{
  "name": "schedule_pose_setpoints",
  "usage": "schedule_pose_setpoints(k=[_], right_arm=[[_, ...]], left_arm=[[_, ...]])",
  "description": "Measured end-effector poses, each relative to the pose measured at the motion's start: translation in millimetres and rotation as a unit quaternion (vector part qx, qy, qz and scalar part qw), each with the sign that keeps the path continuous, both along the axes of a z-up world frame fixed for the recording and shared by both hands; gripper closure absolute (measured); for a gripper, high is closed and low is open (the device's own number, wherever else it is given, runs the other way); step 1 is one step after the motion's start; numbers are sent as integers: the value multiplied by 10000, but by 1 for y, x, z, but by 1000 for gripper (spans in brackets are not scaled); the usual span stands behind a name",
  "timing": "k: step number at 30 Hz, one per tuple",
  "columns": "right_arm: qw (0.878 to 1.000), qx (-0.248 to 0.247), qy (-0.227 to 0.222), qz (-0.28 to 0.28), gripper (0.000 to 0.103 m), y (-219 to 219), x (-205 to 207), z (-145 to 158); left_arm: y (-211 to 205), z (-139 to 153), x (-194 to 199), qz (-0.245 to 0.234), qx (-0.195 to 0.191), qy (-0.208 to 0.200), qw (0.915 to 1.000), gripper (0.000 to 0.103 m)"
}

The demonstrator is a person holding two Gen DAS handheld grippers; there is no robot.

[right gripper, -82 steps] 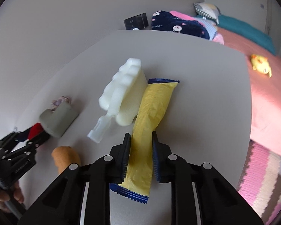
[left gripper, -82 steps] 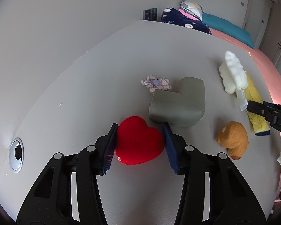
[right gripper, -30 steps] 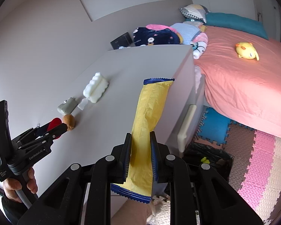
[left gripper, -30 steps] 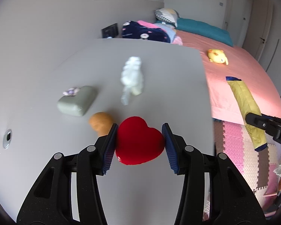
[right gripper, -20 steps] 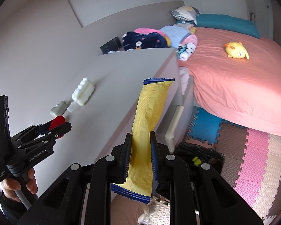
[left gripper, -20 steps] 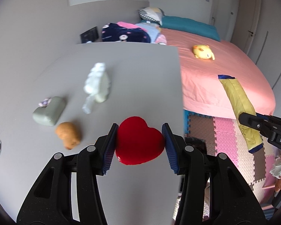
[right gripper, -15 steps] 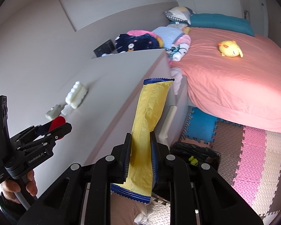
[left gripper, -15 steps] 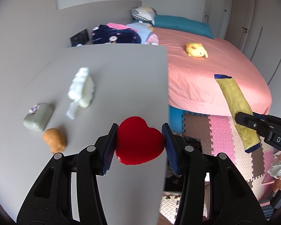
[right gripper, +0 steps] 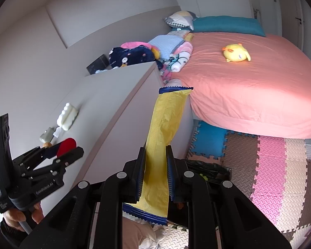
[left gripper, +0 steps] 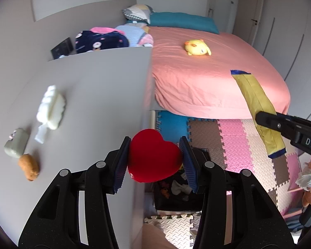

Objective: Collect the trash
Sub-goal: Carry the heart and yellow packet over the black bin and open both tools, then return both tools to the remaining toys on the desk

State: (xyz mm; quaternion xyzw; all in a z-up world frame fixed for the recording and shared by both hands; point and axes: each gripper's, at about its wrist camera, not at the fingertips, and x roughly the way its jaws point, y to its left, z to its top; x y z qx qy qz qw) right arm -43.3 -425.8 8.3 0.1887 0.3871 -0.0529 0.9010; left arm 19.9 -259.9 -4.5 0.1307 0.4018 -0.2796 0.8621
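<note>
A red heart (left gripper: 153, 157) was clamped in the left gripper (left gripper: 154, 161) jaws, a yellow wrapper (right gripper: 162, 137) in the right gripper (right gripper: 155, 172) jaws, both above the black bin (left gripper: 176, 197). Four things were left on the worktop (left gripper: 89, 95).

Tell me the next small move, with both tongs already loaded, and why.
Probably carry both a little further out past the desk edge and lower toward the black bin on the floor. The left tongs grip the red heart right above it; the right tongs hold the yellow wrapper, with the bin just beyond.
</note>
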Motion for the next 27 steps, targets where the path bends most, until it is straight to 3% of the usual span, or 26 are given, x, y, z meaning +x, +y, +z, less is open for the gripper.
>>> schedule_pose_setpoints(k=[19,20,21,22,23,27], right_arm=[[9991,-30,-9,-429,82,-43,-9,-2],[9991,-33,44,-413,75,-45,-7,-3],[9992,-39,140,-385,50,-47,-3,-5],[9988,-62,192,-449,41,-49,-1,-5],[9983,-109,171,-539,32,-51,-2,-4],[9970,-153,63,-760,32,-61,-5,0]], left_arm=[[-63,-24,-21,-676,199,265,9972,55],[-66,-27,-22,-736,235,327,9965,50],[-69,-31,-23,-784,297,405,9957,29],[-71,-33,-23,-754,354,414,9957,6],[-71,-33,-25,-672,372,317,9965,6],[-72,-34,-25,-712,367,352,9962,6]])
